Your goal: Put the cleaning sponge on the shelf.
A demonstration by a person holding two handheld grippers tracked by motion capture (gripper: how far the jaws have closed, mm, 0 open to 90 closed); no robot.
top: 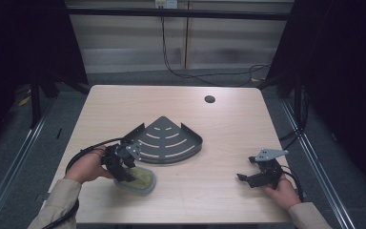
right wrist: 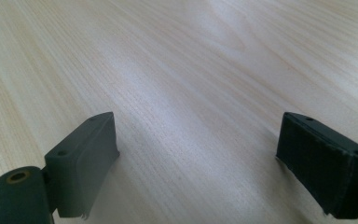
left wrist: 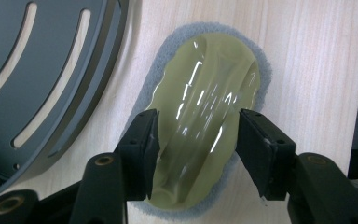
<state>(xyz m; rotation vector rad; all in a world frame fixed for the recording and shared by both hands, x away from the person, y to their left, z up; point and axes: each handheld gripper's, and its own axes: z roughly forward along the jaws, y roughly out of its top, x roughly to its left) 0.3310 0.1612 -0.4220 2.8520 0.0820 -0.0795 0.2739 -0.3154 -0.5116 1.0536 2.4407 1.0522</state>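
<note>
Bare surface (top: 228, 143) is left between the two tools, and its far half past the small round hole (top: 209, 99) is unobstructed. The left-centre is taken up by the dark slotted corner tray (top: 169, 140), with the oval sponge (top: 140, 180) lying just beside its near edge. Open wood is seen ahead of the right tool (right wrist: 196, 154).

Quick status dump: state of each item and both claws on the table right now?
Sponge: flat on table, yellow-green glossy top facing up, beside the rack.
Left claw: jaws astride the sponge, touching its sides; firmness of grip unclear.
Right claw: open, empty, over bare table.
Corner rack: dark, slotted, upright on the table, empty.
</note>
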